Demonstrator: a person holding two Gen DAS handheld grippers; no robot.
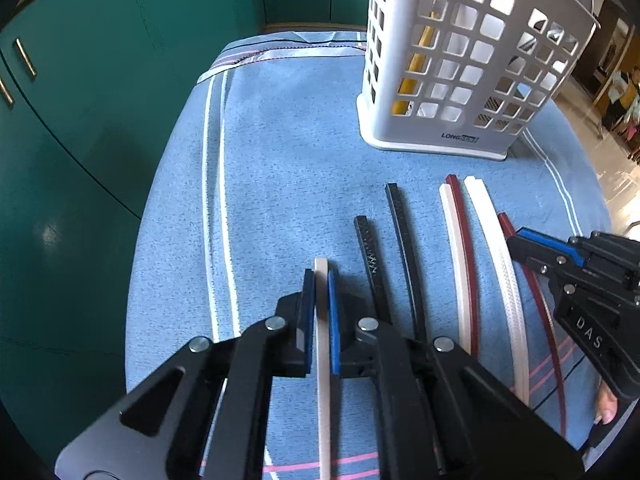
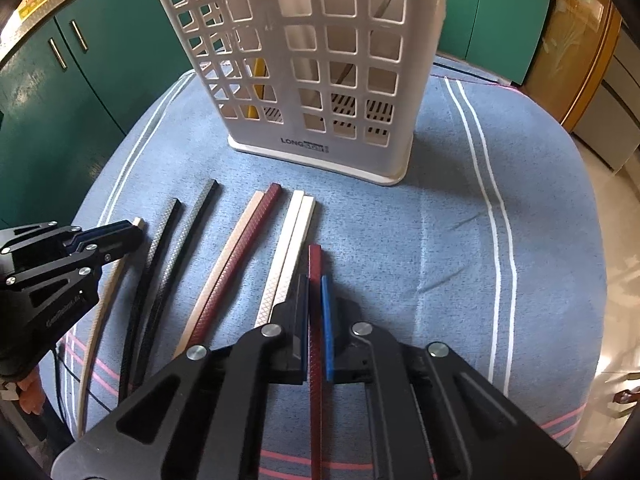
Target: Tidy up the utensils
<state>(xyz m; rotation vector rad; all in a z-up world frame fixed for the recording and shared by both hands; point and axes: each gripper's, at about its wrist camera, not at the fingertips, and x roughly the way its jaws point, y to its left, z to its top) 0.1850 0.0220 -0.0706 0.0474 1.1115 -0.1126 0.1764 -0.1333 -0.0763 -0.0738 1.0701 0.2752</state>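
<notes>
A: Left gripper [image 1: 321,276]?

B: Clamping down on the beige chopstick [image 1: 322,360], blue pads pressing it from both sides. Lying at the left end of the row on the blue striped cloth [image 1: 280,152], tip poking out just past the fingertips.

A: Right gripper [image 2: 316,280]?

B: Closed as well, pinching a dark red chopstick [image 2: 315,344] at the right end of the row, beside the white pair [image 2: 294,240].

A: Lifting either one?

B: Hard to say. Both seeming to lie along the cloth, though the fisheye makes that unclear.

A: Between the two grippers?

B: Lying loose on the cloth, roughly parallel: two black chopsticks [image 2: 160,256] side by side, then a beige and dark red pair [image 2: 236,260] touching along their length, then the white pair. All pointing toward the holder.

A: Holder?

B: White perforated utensil basket [image 2: 312,60] standing upright past the chopstick tips, near but apart from them. Yellow stick [image 1: 416,68] leaning inside the left compartment; something dark and thin showing through the right side, too obscured to name.

A: Surroundings?

B: Green cabinet doors [image 1: 80,120] behind and to the left. Fingertips [image 1: 606,408] of a person showing under the right gripper in the left wrist view.
</notes>
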